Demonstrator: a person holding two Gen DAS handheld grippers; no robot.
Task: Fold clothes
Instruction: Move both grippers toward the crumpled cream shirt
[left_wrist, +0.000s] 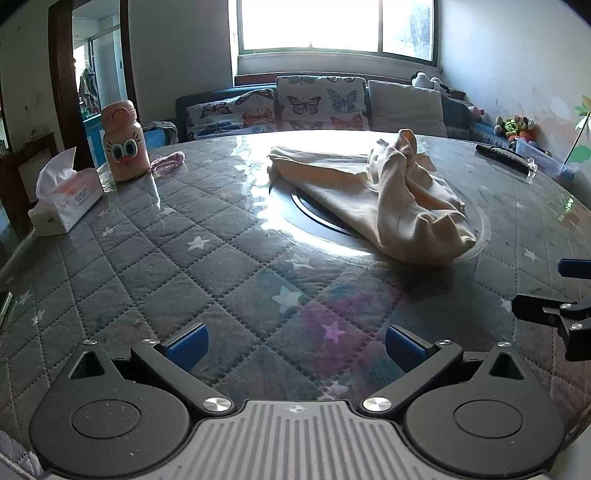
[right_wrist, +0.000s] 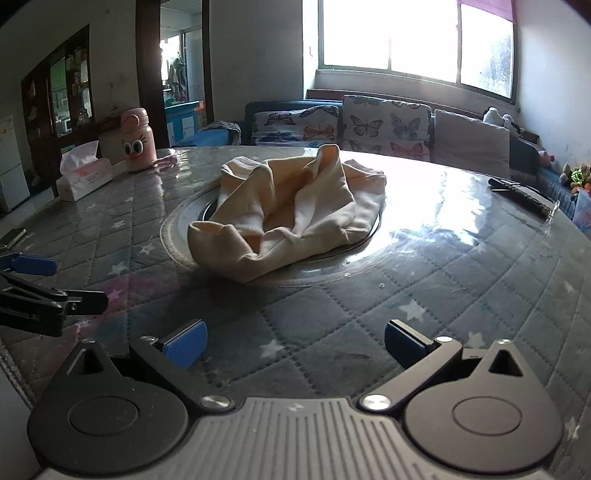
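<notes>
My jaws on both grippers, left (left_wrist: 295, 349) and right (right_wrist: 293, 345), stand wide apart and empty, near the table's (left_wrist: 207, 280) front edge. The cloth (right_wrist: 284, 210) lies crumpled at the table's middle. It looks soft, light and floppy, so I'd pinch its near corners.

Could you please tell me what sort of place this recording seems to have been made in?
Most likely a home living or dining room: a sofa with butterfly-print cushions under a window, a round table with a grey star-quilted cover, and a pink cartoon-face water bottle beside a white tissue box.
</notes>
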